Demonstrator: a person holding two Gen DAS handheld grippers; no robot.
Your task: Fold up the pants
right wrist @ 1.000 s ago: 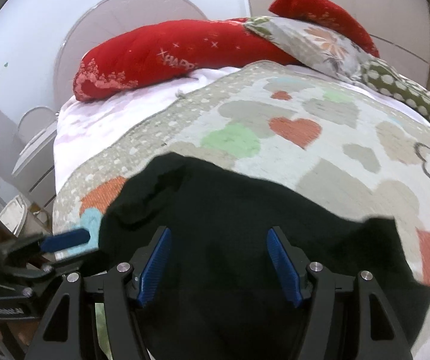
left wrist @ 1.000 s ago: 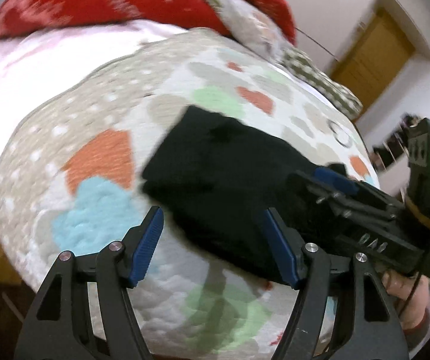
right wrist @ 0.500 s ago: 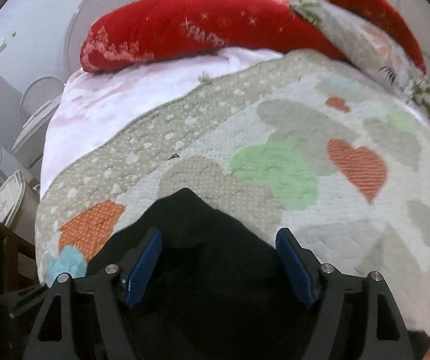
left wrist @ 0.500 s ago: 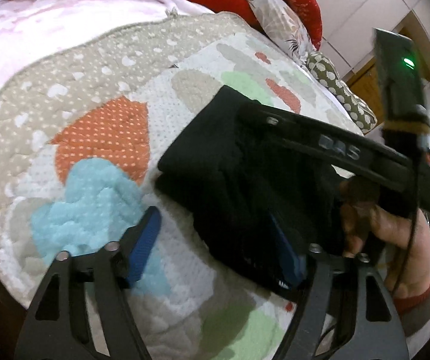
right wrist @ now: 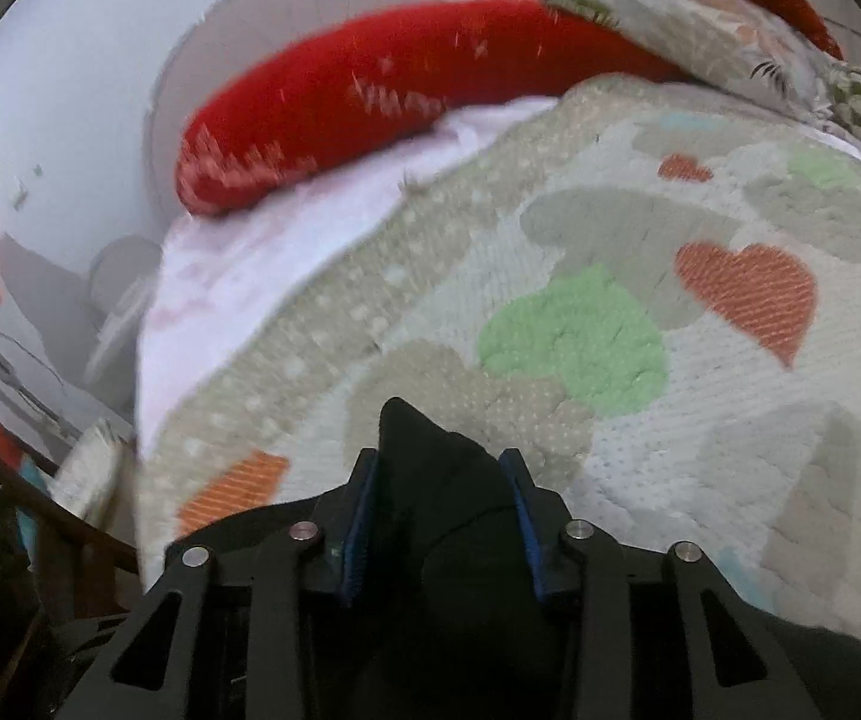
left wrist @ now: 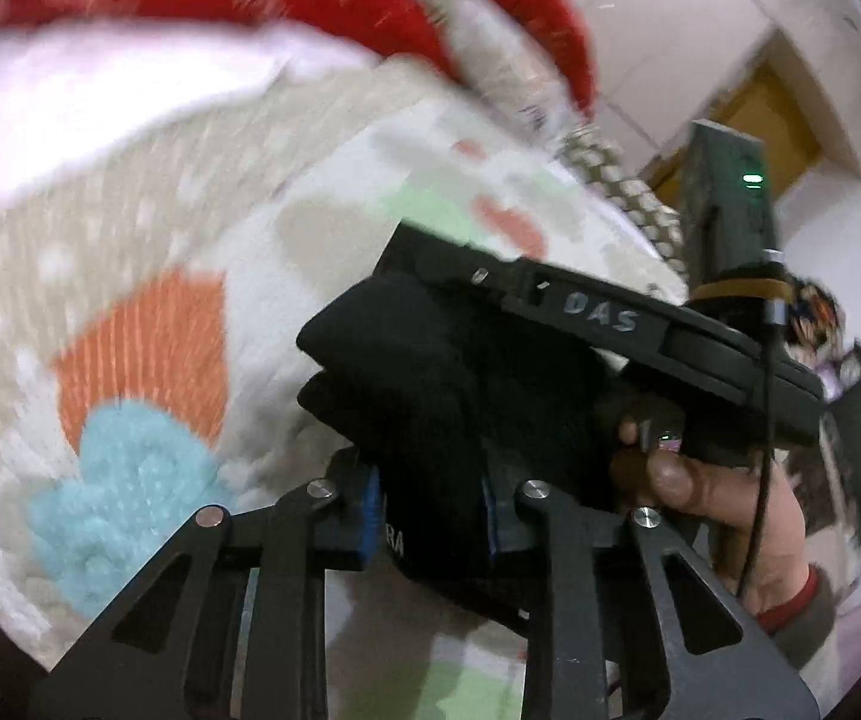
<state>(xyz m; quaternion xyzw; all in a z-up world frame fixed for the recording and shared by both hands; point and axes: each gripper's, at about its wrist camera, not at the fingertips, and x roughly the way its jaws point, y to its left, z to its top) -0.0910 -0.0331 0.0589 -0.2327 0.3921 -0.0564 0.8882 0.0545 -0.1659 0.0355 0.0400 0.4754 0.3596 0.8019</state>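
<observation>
Matt black cloth pants [left wrist: 448, 396] on a nubbly quilted cloth bedspread [right wrist: 700, 372]

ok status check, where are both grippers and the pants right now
Left gripper shut on the folded black fabric pants. Right gripper shut on them too. Pants bunched over the heart-patterned quilt. Nothing in the way.

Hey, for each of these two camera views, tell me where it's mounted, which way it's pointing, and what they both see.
Left wrist: sits on the left gripper, looks along its fingers across the quilt; shows the black pants it clamps, the right gripper and right hand.
Right wrist: sits on the right gripper, faces the red pillow; shows its fingers clamping the pants.
Shared: pants, quilt, red pillow.
</observation>
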